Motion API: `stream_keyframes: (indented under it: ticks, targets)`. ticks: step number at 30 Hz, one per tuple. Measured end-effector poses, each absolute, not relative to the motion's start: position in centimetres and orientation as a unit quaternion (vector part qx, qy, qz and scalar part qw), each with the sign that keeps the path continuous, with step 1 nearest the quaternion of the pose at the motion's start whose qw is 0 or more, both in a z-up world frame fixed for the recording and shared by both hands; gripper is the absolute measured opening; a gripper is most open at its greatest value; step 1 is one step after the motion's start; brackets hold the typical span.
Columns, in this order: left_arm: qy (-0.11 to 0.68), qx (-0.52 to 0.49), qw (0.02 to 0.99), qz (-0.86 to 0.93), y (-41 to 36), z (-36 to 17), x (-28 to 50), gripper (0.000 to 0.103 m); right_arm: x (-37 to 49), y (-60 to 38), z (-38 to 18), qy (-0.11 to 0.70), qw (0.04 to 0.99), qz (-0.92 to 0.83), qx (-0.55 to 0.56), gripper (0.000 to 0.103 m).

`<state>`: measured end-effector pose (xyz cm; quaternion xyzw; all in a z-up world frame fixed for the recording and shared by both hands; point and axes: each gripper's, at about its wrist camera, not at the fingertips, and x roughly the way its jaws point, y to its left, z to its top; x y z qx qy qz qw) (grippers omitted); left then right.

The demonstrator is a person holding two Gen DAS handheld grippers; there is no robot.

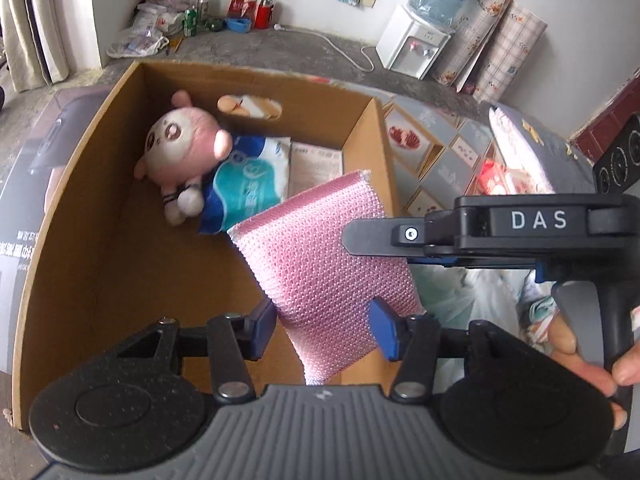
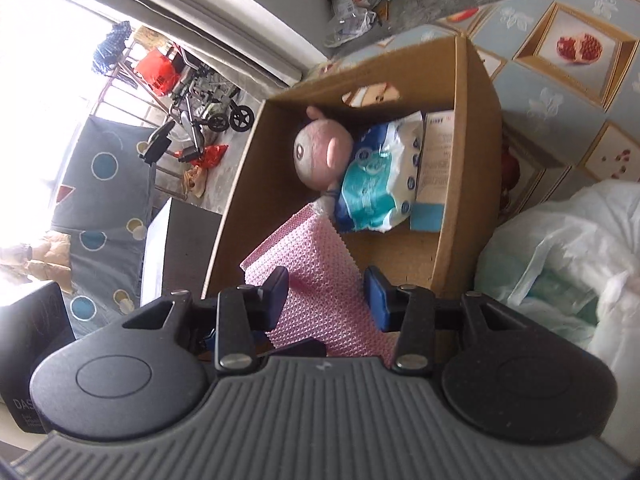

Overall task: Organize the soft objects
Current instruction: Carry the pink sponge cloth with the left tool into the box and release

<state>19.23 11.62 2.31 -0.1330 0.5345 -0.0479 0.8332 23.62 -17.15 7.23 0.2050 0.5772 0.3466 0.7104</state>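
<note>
Both grippers over the open brown cardboard box [image 1: 100,200]!
Left gripper [image 1: 324,320] and right gripper [image 2: 328,292] each clamp the pink mesh sponge [image 1: 320,248].

A water dispenser [image 1: 416,40] is set against the white wall [image 1: 304,8]; daylight is admitted through a window [image 2: 48,40].

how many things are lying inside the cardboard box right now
3: a pink plush doll at the far end, a blue-and-white tissue pack beside it, and a printed flat box against the far-right wall. The pink sponge is held above. More may be hidden beneath.
</note>
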Motion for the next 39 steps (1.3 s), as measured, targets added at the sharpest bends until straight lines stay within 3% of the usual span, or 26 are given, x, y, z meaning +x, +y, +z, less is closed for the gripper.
stream_keyframes:
  ticks: [14, 20, 32, 39]
  targets:
    - [0.629, -0.112, 0.764, -0.092, 12.4, -7.3, 22.5, 0.052, 23.5, -18.6, 6.9, 0.549, 0.759, 0.318, 0.146, 0.045]
    - [0.631, -0.068, 0.767, -0.093, 11.6, -7.9, 23.9, 0.052, 24.2, -20.4, 6.8, 0.542, 0.764, 0.313, 0.157, 0.045]
    - [0.583, 0.148, 0.781, -0.169, 7.1, -6.5, 23.9, 0.051, 25.3, -21.1, 4.6, 0.556, 0.752, 0.307, 0.177, 0.045]
    - [0.548, 0.152, 0.797, -0.202, 5.8, -6.2, 24.5, 0.051, 25.2, -21.3, 4.1, 0.561, 0.747, 0.305, 0.185, 0.046]
